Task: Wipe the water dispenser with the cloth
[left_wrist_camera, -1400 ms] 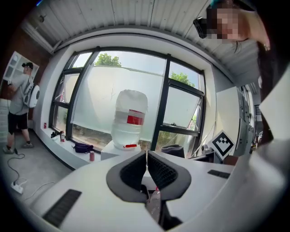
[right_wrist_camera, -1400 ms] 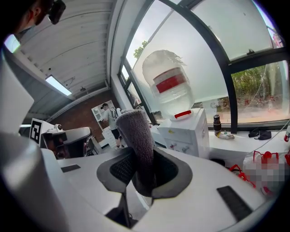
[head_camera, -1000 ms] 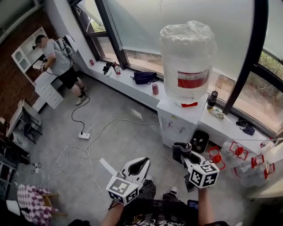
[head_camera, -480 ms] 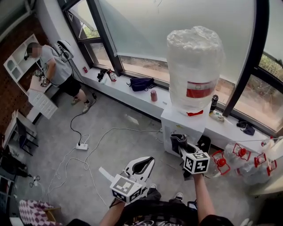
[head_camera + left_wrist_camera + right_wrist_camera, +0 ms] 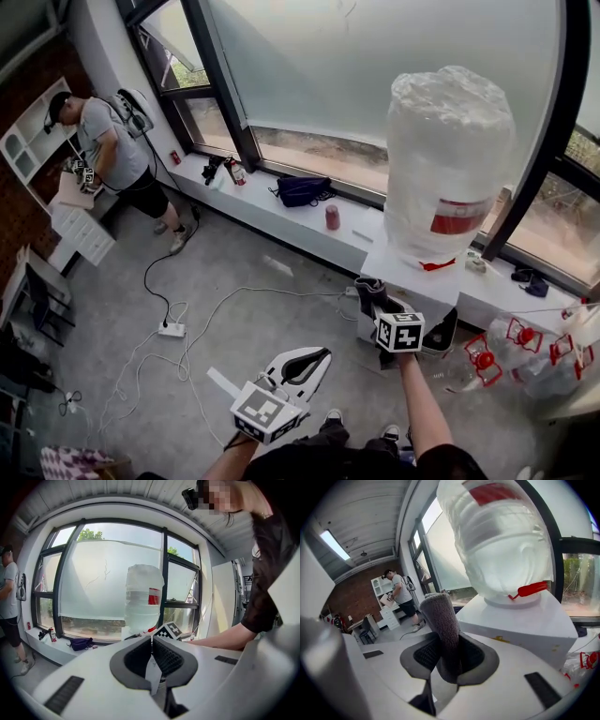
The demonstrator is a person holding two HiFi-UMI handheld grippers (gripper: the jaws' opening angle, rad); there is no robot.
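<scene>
Water dispenser, white boxy cabinet topped by a clear upturned bottle, stands at the window ledge, just ahead of right gripper, which is clamped on grey terry cloth. Left gripper closed, empty. Risk: a hard swipe could rock the top-heavy bottle, or the cloth could slip out.

- Water dispenser: white box cabinet, upright, against window ledge. Lg clear bottle inverted on top, plastic-wrapped, red label, red tag at neck.
- Cloth: grey, terry, rolled; nipped betw. right gripper jaws, end sticking up past them. Near cabinet front; contact unclear.
</scene>
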